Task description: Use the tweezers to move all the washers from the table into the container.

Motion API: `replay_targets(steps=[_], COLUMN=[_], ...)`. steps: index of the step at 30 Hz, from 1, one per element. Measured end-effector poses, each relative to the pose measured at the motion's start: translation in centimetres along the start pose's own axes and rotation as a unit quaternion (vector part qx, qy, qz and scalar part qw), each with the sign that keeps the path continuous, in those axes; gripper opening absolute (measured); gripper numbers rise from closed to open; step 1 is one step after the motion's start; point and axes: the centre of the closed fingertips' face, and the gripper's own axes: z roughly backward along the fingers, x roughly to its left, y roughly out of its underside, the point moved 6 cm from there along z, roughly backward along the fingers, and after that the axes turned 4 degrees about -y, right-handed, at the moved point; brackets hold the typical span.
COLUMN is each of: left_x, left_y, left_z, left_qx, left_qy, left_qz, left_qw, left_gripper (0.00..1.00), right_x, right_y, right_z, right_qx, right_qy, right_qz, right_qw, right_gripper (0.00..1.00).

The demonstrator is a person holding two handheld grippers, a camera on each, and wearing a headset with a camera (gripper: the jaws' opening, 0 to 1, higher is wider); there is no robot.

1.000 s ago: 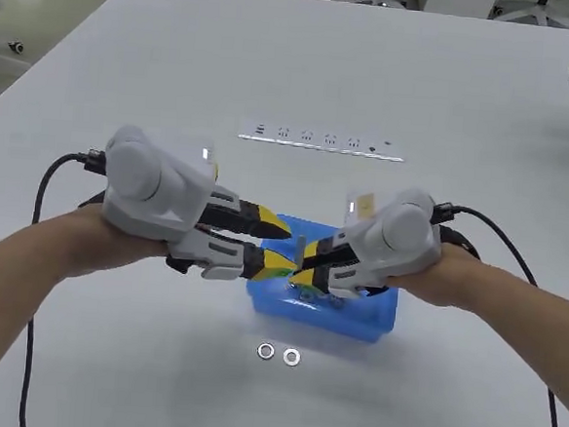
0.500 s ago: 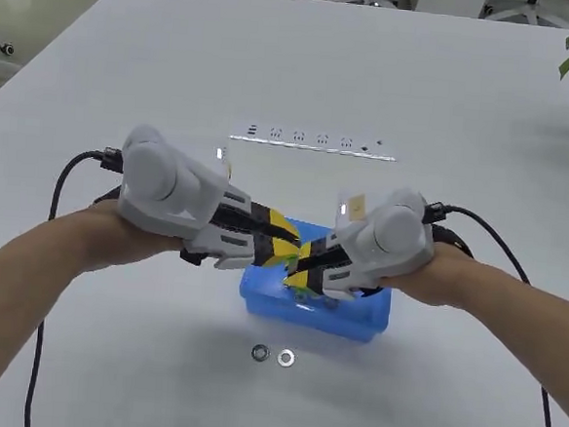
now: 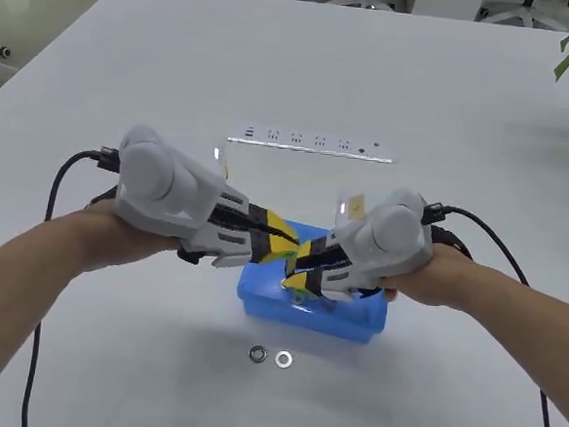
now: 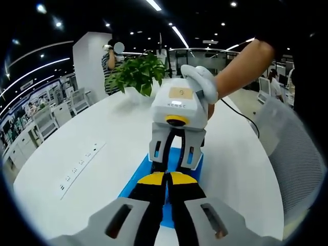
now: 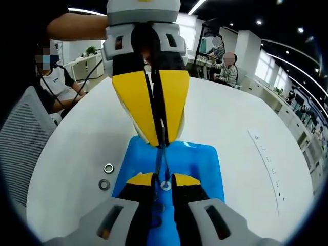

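Student: Office ceiling lights and a potted plant (image 4: pixel 137 72) are showing behind a white worktop (image 3: pixel 390 94). What is lying on it?

Tutor: A blue container (image 3: pixel 355 326) is sitting about midway along the near edge. A power strip (image 3: pixel 309 143) is lying beyond it, toward the far edge. One washer (image 3: pixel 257 353) and a second washer (image 3: pixel 283 358) are lying side by side, just apart, between the container and the near edge.

Student: How are the fingers standing?

Tutor: The left gripper (image 4: pixel 166 179) is pressing its yellow-tipped jaws together. In the right gripper view, thin metal tweezers (image 5: pixel 160 159) are emerging from between those jaws, so this gripper is clamping the tweezers. The right gripper (image 5: pixel 164 180) is facing it tip to tip over the container. Its jaws are standing narrow, one on each side of the tweezers' working end. Whether they are pressing on the tweezers cannot be told.

Student: And how is the task's piece looking?

Tutor: A third washer (image 5: pixel 165 185), a small bright ring, is sitting at the tweezers' tip, over the container's blue interior. Whether it is resting on the floor of the container or hanging above it cannot be told.

Student: What is proving hard to read?

Tutor: In the head view the two gripper bodies are covering the far part of the container, and the tweezers are too thin to make out there. In the right gripper view that gripper's own jaws are cutting off the nearer part of the container.
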Motion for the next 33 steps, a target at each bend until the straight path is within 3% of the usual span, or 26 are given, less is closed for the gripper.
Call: replay_targets(steps=[13,33], left_x=[-0.2,-1.5], left_y=[-1.0,-2.6], left_z=[0.7,2.0], left_qx=[-0.010,-0.012], left_qy=[-0.001,0.002], left_qz=[0.010,-0.001], left_qw=[0.9999,0.9999], left_gripper=[0.05,0.05], right_x=[0.4,2.3], right_y=[-0.2,-0.4], right_z=[1.5,5.3], right_qx=[-0.013,-0.024], right_qy=[0.018,0.057], right_qz=[-0.047,-0.077], right_qw=[0.9986,0.9952], right_gripper=[0.21,0.33])
